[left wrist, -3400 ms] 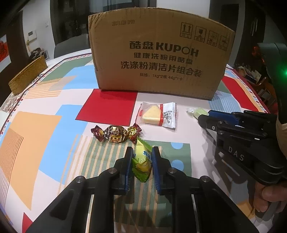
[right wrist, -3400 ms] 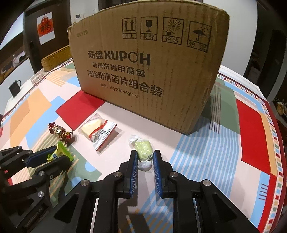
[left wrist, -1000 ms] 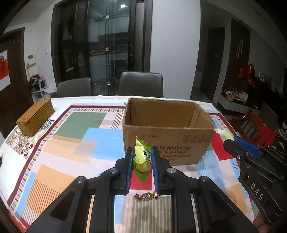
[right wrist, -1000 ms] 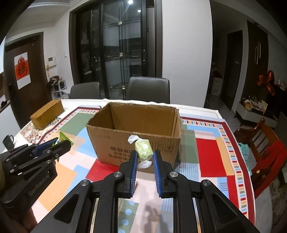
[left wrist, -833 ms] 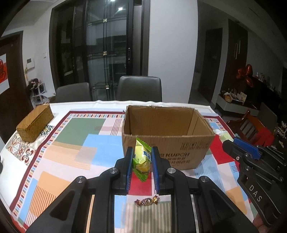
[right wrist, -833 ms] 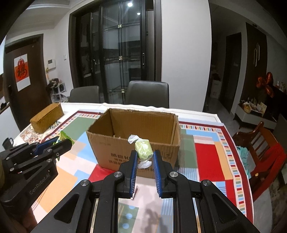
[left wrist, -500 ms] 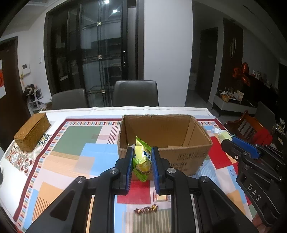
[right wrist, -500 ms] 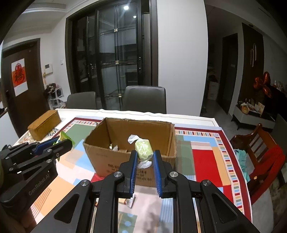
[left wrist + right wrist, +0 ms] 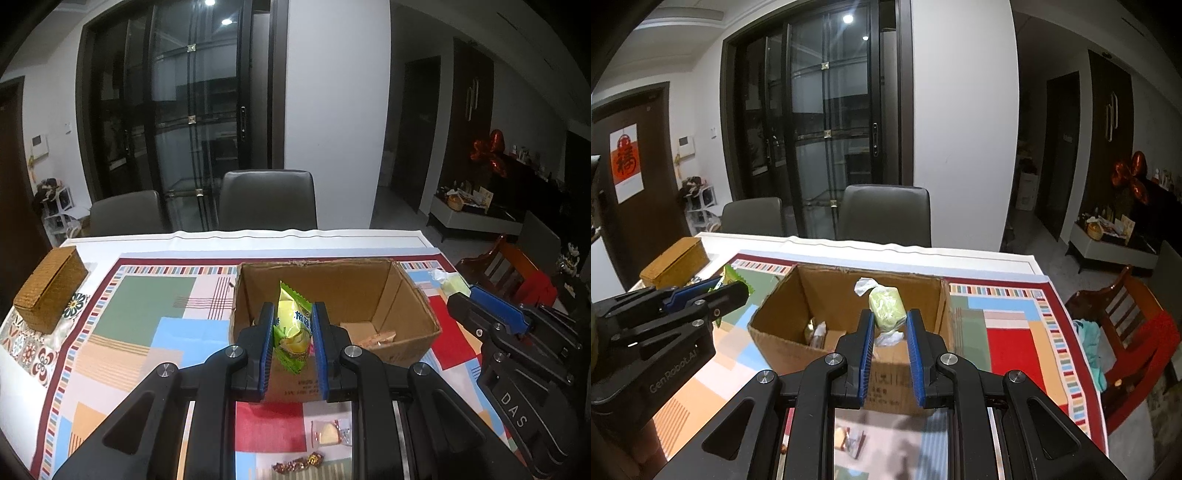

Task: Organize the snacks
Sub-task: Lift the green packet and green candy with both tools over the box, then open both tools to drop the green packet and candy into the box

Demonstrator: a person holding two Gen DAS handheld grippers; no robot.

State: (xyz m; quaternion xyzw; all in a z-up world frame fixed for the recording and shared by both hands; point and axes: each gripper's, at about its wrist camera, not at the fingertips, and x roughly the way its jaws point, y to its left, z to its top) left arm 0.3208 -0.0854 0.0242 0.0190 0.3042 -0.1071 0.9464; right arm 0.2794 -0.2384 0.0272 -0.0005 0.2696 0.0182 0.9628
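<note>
A green snack packet [image 9: 291,328] is pinched upright between the closed jaws of the left gripper [image 9: 293,345], while a pale green wrapped candy [image 9: 886,308] is clamped in the same way by the right gripper [image 9: 889,350] — both are held in the air on the near side of the open cardboard box [image 9: 402,295]. Both are judged light, crinkly and easily crushed, with slippery film wrappers, so a gentle grip across the middle seems best. Two more wrapped snacks [image 9: 328,437] are left on the tablecloth [image 9: 147,306] — equally slight, and best taken across their wrappers.
</note>
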